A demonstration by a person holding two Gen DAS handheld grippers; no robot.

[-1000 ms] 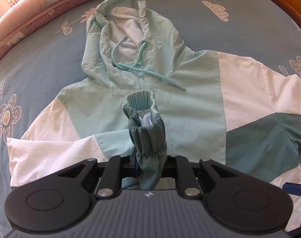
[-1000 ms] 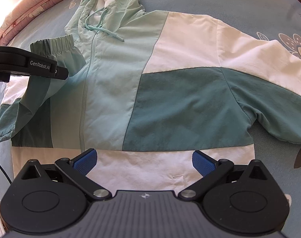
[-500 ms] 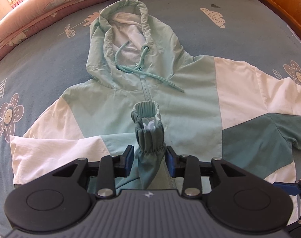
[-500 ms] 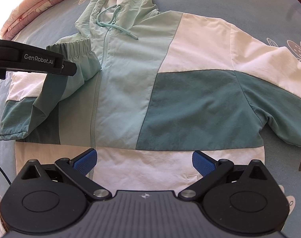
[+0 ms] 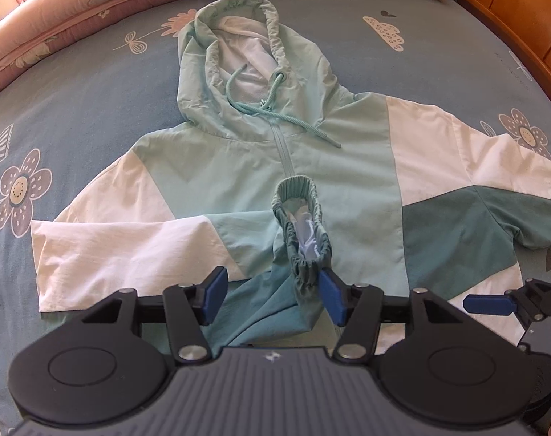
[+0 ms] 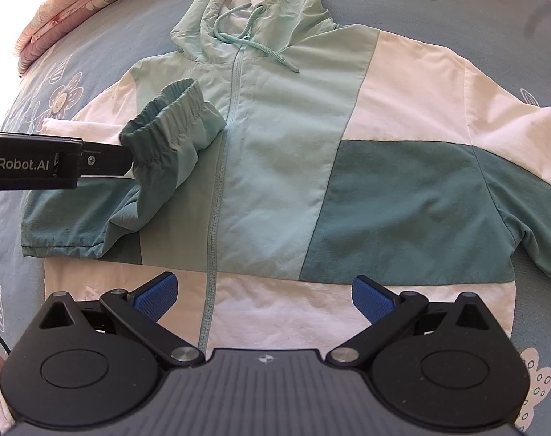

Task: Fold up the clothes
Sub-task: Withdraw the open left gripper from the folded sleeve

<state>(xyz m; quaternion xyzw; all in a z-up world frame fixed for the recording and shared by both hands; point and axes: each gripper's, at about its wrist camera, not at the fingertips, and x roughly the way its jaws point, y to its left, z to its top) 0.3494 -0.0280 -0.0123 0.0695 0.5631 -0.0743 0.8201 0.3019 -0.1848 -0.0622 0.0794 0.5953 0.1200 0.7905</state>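
Observation:
A hooded jacket (image 5: 340, 181) in mint, white and dark teal lies zipped and face up on the bed; it also fills the right wrist view (image 6: 282, 152). Its left sleeve is folded in over the chest, and the elastic cuff (image 5: 302, 225) rests there. My left gripper (image 5: 273, 296) is open, with the cuff leaning against its right pad. From the right wrist view, one of its fingers (image 6: 93, 161) reaches to the cuff (image 6: 173, 116). Over the white hem my right gripper (image 6: 263, 298) stands open and holds nothing. The right sleeve (image 6: 529, 200) is spread out sideways.
The blue sheet (image 5: 75, 109) with a flower print covers the bed around the jacket. A pink quilt (image 5: 57, 18) lies along the far edge. The wooden bed frame (image 5: 522, 18) borders the right side.
My left gripper was shut on the sleeve cuff and has opened. The cuff now rests on the jacket front. The right gripper has stayed open over the hem.

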